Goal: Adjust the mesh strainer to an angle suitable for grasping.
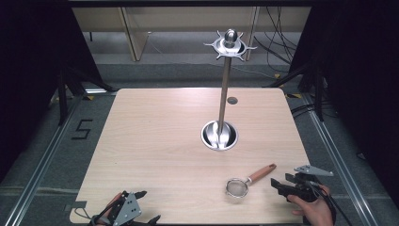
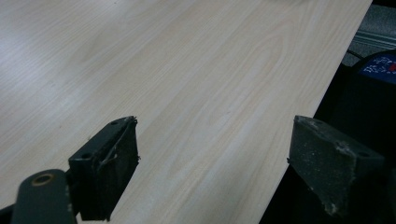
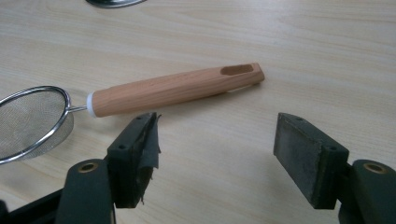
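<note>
A small mesh strainer (image 1: 237, 187) with a wooden handle (image 1: 262, 173) lies on the table near the front right. In the right gripper view the handle (image 3: 175, 88) lies crosswise just beyond my jaws, with the mesh bowl (image 3: 28, 121) at the left. My right gripper (image 1: 281, 182) (image 3: 215, 149), held in a hand, stands open just right of the handle's end and touches nothing. My left gripper (image 1: 149, 206) (image 2: 215, 158) is open over the table's front left edge with nothing between its jaws.
A tall metal stand (image 1: 225, 89) rises from a round steel base (image 1: 219, 135) right of the table's middle, with a ring of hooks (image 1: 229, 45) on top. A grey round plug (image 1: 232, 100) sits behind it. Cables (image 1: 282, 42) lie on the floor beyond.
</note>
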Motion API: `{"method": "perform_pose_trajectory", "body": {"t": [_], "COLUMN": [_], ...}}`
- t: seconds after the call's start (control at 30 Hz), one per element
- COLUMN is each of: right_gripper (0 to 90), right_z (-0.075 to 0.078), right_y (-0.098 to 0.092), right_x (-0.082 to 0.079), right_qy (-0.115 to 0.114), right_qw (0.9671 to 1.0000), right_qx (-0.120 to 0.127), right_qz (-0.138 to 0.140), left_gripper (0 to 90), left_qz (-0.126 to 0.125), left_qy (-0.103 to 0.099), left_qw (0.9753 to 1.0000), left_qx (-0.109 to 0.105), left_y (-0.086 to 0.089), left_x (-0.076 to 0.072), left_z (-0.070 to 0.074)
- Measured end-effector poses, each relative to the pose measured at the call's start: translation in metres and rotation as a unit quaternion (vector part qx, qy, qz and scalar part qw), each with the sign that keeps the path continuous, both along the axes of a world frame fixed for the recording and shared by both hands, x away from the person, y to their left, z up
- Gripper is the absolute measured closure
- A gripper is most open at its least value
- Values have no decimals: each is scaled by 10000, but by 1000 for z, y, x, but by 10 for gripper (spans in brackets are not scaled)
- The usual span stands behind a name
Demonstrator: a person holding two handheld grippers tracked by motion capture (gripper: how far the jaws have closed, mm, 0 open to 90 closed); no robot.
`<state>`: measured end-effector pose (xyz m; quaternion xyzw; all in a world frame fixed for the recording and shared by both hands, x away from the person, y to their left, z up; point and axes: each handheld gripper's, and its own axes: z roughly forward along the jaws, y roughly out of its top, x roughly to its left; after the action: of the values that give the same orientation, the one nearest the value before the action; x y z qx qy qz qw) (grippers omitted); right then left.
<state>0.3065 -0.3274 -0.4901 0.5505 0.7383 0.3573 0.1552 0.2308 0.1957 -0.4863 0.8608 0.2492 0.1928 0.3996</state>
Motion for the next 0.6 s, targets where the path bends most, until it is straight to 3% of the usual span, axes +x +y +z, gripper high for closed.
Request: {"method": "perform_pose_trajectory", "body": {"t": [0.03, 0.2, 0.23, 0.27, 0.3, 0.33, 0.37, 0.4, 0.5, 0.53, 0.6], "right_gripper": [316, 317, 317, 317, 317, 317, 317, 317, 315, 313, 309], "right_z": [0, 1, 2, 2, 1, 1, 2, 1, 1, 1, -1], "right_y": [2, 3, 6, 7, 5, 5, 10, 8, 12, 15, 17], "right_x": [-2, 0, 0, -1, 2, 2, 1, 4, 6, 7, 10], "right_qy": [78, 81, 171, 190, 36, 36, 259, 109, 118, 138, 128], "right_qw": [9999, 9999, 9996, 9993, 9998, 9998, 9990, 9998, 9997, 9994, 9994], "right_qx": [124, 112, 169, 254, 184, 184, 265, 136, 184, 256, 281], "right_qz": [-45, -11, -168, -187, -74, -74, -240, -59, -85, -192, -127], "left_gripper": [153, 153, 153, 153, 153, 153, 153, 153, 153, 153, 153], "left_qz": [-35, 8, 47, 15, 10, 10, 8, 6, 13, -2, -12], "left_qy": [22, -7, 6, -2, -3, -3, 6, 11, -49, -18, -4], "left_qw": [10000, 10000, 9999, 10000, 10000, 10000, 10000, 10000, 10000, 10000, 10000], "left_qx": [55, -20, -113, -28, -17, -17, -20, -14, 38, -28, -56], "left_y": [0, 0, -1, 0, 0, 0, 0, 0, 0, -1, -1], "left_x": [0, 0, 0, 0, 0, 0, 0, 0, 1, 1, 1], "left_z": [1, 0, -1, 0, 0, 0, 0, 0, -1, -1, -2]}}
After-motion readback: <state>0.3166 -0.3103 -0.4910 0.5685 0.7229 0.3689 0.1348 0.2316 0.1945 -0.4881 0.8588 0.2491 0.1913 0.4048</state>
